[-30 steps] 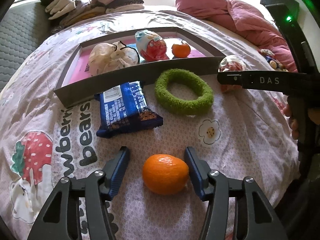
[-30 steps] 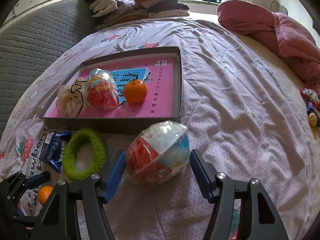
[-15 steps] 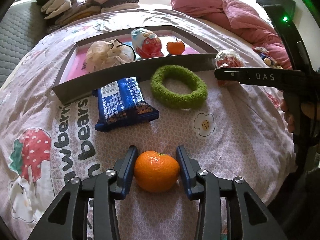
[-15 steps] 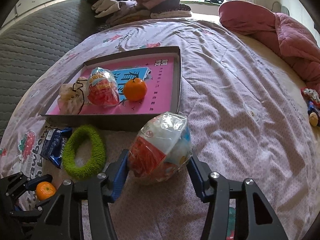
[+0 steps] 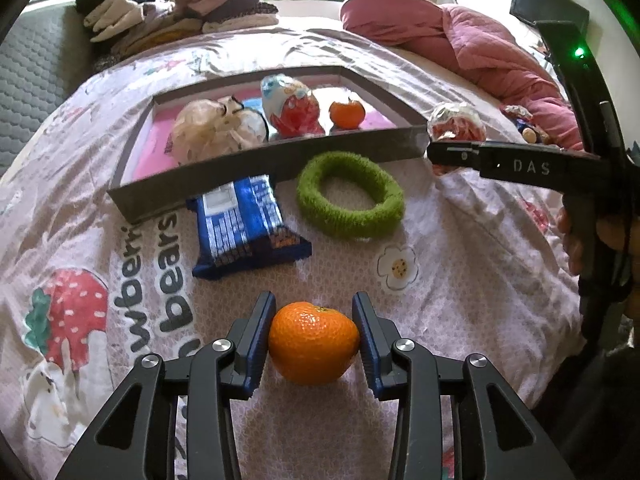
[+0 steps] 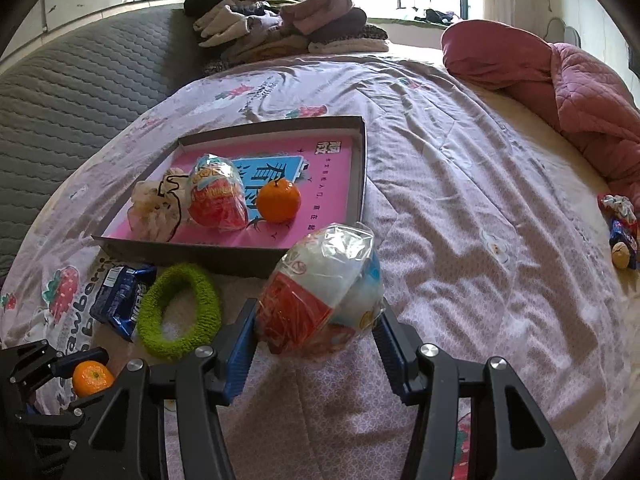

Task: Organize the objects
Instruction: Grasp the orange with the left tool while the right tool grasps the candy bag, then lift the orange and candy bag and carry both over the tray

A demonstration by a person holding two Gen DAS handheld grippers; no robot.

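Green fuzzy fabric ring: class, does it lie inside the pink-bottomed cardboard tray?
No, the green fuzzy fabric ring lies on the bedsheet in front of the pink-bottomed cardboard tray.

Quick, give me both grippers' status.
Left gripper: shut on the loose tangerine.
Right gripper: shut on the wrapped egg toy.

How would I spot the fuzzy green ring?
Find the shallow pink-floored tray on the bedspread. The green ring lies flat just in front of its near wall, beside a blue snack packet. It is the only fuzzy loop with a hole.
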